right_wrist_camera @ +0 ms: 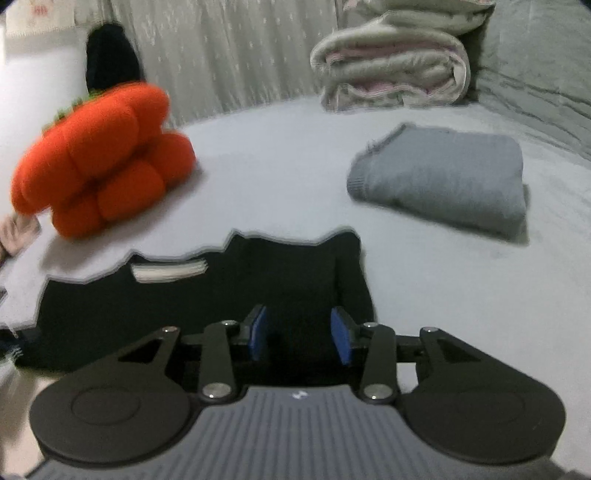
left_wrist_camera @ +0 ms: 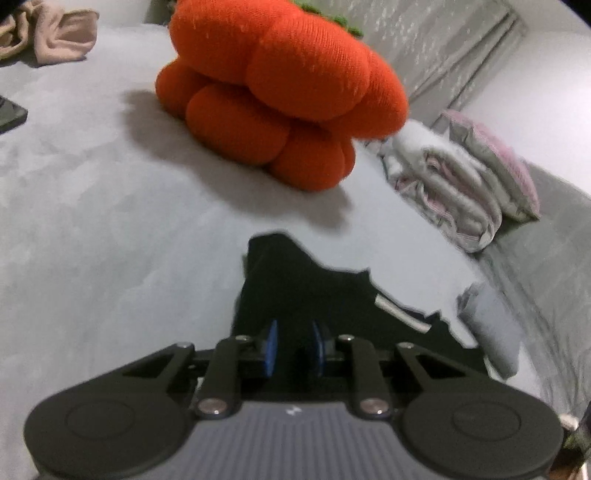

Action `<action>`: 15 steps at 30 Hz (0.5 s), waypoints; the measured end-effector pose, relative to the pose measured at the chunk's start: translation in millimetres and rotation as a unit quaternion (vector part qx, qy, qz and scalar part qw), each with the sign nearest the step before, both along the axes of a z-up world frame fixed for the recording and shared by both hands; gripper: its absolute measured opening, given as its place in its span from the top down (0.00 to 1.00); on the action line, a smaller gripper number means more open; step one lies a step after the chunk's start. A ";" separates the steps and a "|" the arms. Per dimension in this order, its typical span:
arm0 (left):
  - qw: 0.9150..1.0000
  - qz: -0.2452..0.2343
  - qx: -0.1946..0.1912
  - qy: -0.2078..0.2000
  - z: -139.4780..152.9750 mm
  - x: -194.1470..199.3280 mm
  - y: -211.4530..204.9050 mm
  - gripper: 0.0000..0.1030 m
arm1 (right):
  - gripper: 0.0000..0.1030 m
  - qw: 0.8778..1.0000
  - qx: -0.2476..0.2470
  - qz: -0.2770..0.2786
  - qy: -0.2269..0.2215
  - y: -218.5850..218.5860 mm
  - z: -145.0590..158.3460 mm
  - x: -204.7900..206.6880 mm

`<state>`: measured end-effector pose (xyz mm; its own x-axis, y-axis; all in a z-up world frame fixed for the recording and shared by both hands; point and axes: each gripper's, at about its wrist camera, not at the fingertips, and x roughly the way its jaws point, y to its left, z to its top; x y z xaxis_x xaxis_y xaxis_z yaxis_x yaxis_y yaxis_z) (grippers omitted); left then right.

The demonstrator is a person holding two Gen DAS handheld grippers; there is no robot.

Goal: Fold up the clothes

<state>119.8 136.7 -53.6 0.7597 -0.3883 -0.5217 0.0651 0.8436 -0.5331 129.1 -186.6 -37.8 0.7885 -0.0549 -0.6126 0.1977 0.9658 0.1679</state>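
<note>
The black garment (right_wrist_camera: 207, 295) lay on the grey bed (right_wrist_camera: 288, 177), directly ahead of both tools. Its long axis ran side to side across the right wrist view, from the right tool's fingers out toward the left edge of the frame. Its far edge was ragged and uneven. A white label (right_wrist_camera: 168, 272) lay flat near that far edge.

The left tool (left_wrist_camera: 293, 347) sat over one end of the garment (left_wrist_camera: 314, 295). Its blue pads (left_wrist_camera: 271, 345) stood a narrow gap apart, with dark cloth between and beneath them; whether they gripped that cloth could not be determined. The right tool (right_wrist_camera: 300, 339) sat over the opposite end. Its pads (right_wrist_camera: 341, 339) stood clearly apart, released, with cloth below the gap.

Beyond the garment, an orange plush cushion (right_wrist_camera: 103, 158) rested on the bed. A folded grey sweater (right_wrist_camera: 443, 181) lay well apart to the right. A folded pale blanket (right_wrist_camera: 391, 74) sat near the curtain (right_wrist_camera: 221, 48). A beige garment (left_wrist_camera: 55, 33) lay crumpled at the far left in the left wrist view.
</note>
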 end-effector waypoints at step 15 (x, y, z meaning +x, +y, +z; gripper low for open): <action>0.997 0.029 0.066 0.002 -12.3 62.9 -9.3 0.80 | 0.59 0.999 0.023 0.017 -0.030 -10.8 -0.6 -12.9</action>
